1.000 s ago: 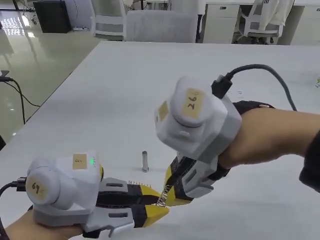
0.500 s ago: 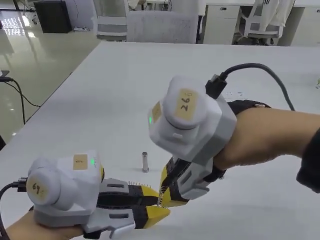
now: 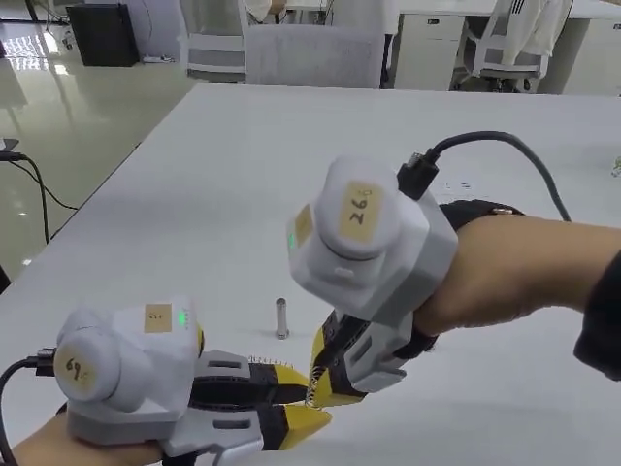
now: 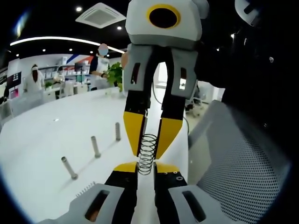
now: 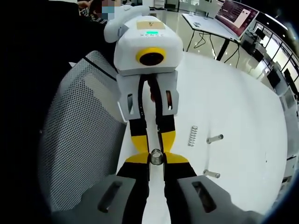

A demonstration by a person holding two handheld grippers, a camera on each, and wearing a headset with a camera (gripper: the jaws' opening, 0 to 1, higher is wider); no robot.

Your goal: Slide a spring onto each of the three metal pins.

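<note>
Left tongs [image 4: 145, 169] and right tongs [image 5: 157, 161] are grey-white, yellow-tipped, black-cabled.

Jaws partly hide the spring [image 3: 312, 385]

left tool [image 4: 145, 169] clamped | right tool [image 5: 157, 161] clamped | tips meeting on spring [image 4: 147, 151]

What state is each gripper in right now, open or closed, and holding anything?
Left gripper: closed on one end of the spring.
Right gripper: closed on the other end of the same spring.
</note>
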